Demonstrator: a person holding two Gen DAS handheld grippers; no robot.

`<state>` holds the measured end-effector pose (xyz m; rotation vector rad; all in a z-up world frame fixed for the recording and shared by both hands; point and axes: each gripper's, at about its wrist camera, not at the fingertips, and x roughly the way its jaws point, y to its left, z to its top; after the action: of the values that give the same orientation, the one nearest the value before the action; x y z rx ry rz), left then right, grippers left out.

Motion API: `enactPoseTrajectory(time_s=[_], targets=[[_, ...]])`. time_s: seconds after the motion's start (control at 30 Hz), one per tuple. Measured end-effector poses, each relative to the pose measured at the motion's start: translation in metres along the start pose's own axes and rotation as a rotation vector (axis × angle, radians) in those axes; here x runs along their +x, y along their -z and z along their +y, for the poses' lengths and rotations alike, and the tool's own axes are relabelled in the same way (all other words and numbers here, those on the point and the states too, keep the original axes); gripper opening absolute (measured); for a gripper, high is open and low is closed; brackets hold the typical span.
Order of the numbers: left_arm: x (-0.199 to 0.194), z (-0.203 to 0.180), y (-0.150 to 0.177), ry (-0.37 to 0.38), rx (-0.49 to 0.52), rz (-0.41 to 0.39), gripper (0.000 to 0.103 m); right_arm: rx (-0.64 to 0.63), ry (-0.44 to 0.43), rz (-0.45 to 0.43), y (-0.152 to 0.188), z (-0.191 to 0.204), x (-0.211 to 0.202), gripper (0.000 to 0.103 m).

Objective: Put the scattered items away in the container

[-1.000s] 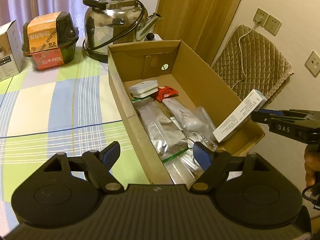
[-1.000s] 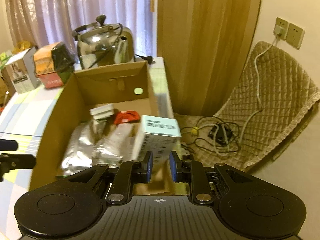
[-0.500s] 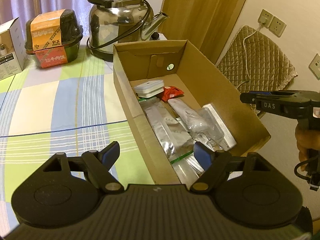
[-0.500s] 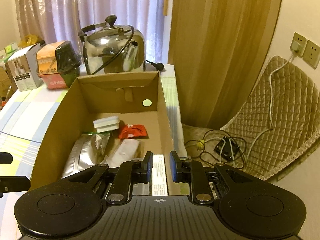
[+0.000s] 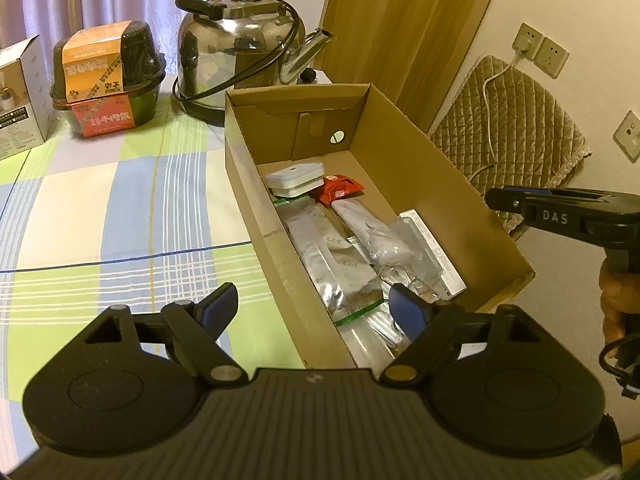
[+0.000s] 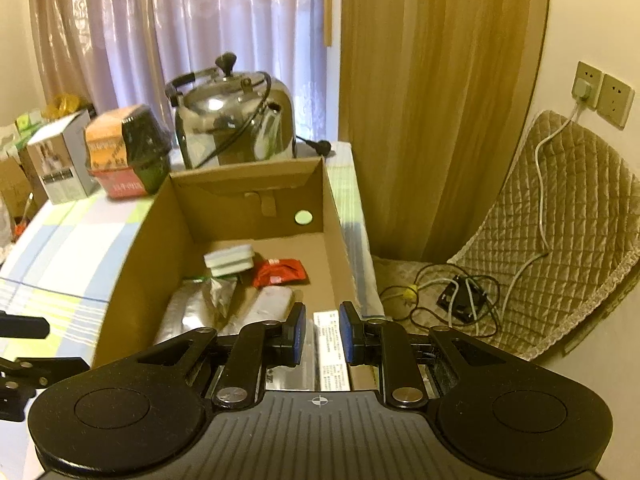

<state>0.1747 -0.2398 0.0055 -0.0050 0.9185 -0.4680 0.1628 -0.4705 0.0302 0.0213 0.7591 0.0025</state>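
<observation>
An open cardboard box [image 5: 420, 148] is placed on a checked tablecloth [image 5: 100, 208], at the right side of the table. Inside it, at the far end, one flat white case [image 5: 296, 174] is seen, and just beside it on the right one red packet [image 5: 339, 188]. Nearer, two silver foil pouches [image 5: 332, 264] are laid side by side, with one clear plastic bag [image 5: 386, 240] partly over them. One long white carton [image 5: 434, 250] is lying flat along the right wall of the box. At the near end some more clear bags are piled, but their number cannot be told. The left gripper [image 5: 314, 308] is held above the near corner of the box, its fingers wide apart and nothing between them. The right gripper [image 6: 322, 334] is held over the near right part of the box, its fingers slightly apart, with the white carton below them and not clamped. Far on the table, one steel kettle [image 5: 240, 44], one food bowl [image 5: 108, 80] with an orange label and one small white box [image 5: 20, 96] are standing.
</observation>
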Motion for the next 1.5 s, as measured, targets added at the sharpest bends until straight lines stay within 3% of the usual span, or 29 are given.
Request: enactPoseTrajectory(time_s=[0.07,0.1,0.13,0.17,0.2,0.37,0.7,0.77,0.83,1.13,1.5], targets=[[-0.004,0.001,0.001,0.000,-0.003,-0.006,0.081,0.009,-0.004,-0.013,0.000,0.001,-0.007,0.024],[-0.007,0.001,0.001,0.000,-0.003,-0.009,0.081,0.014,-0.007,-0.018,0.001,0.001,-0.010,0.031],[-0.009,0.002,0.002,-0.003,-0.003,-0.012,0.083,0.020,-0.007,-0.024,0.002,0.002,-0.014,0.066],[-0.012,0.002,0.003,-0.004,-0.005,-0.016,0.083,0.026,0.000,-0.040,0.003,0.002,-0.019,0.082],[-0.014,0.003,0.003,-0.004,-0.008,-0.019,0.083,0.030,0.009,-0.065,0.006,0.004,-0.026,0.088],[-0.030,0.007,0.011,-0.007,-0.013,-0.032,0.086,0.038,0.003,-0.082,0.015,0.010,-0.049,0.088],[-0.068,0.009,0.035,-0.059,-0.020,-0.088,0.102,0.103,-0.005,-0.074,0.047,0.021,-0.099,0.089],[-0.074,0.008,0.040,-0.069,-0.033,-0.089,0.102,0.116,-0.006,-0.073,0.052,0.024,-0.109,0.090],[-0.080,0.007,0.044,-0.072,-0.046,-0.088,0.102,0.123,-0.003,-0.078,0.058,0.028,-0.121,0.103],[-0.108,-0.009,0.061,-0.065,-0.040,-0.101,0.102,0.139,0.016,-0.111,0.075,0.039,-0.166,0.103],[-0.133,-0.019,0.074,-0.066,-0.045,-0.115,0.102,0.149,-0.002,-0.110,0.086,0.045,-0.189,0.103]])
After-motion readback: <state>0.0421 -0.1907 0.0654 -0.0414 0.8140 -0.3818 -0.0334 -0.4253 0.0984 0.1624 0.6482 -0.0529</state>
